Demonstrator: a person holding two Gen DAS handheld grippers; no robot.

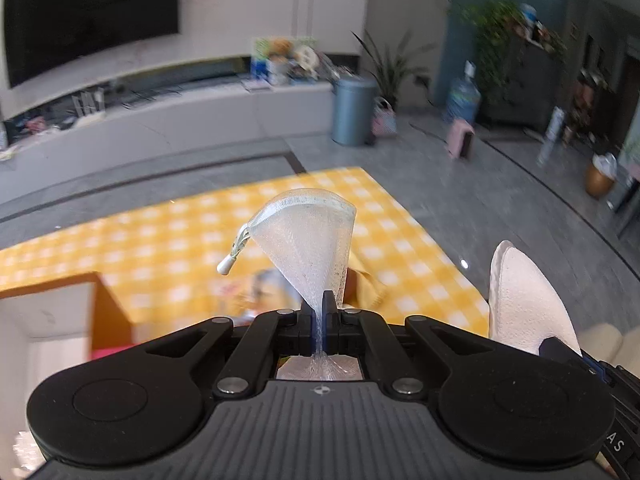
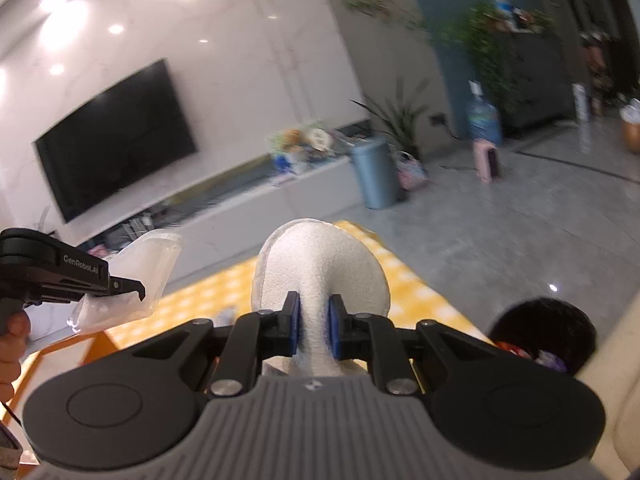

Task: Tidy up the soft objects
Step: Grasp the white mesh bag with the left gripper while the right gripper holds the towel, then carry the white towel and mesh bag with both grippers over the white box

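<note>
My left gripper is shut on a white mesh pouch with a zipper pull; the mesh fans up above the pinched jaws, held over the yellow checked cloth. My right gripper is shut on a white foam pad, squeezed at its waist between the blue pads. The foam pad also shows at the right of the left wrist view. In the right wrist view the left gripper comes in from the left with the mesh pouch, a hand holding it.
An orange box with a white inside stands at the lower left on the checked cloth. A black bag or bin with colourful contents sits at the lower right. Beyond lie grey floor, a TV bench and a blue-grey bin.
</note>
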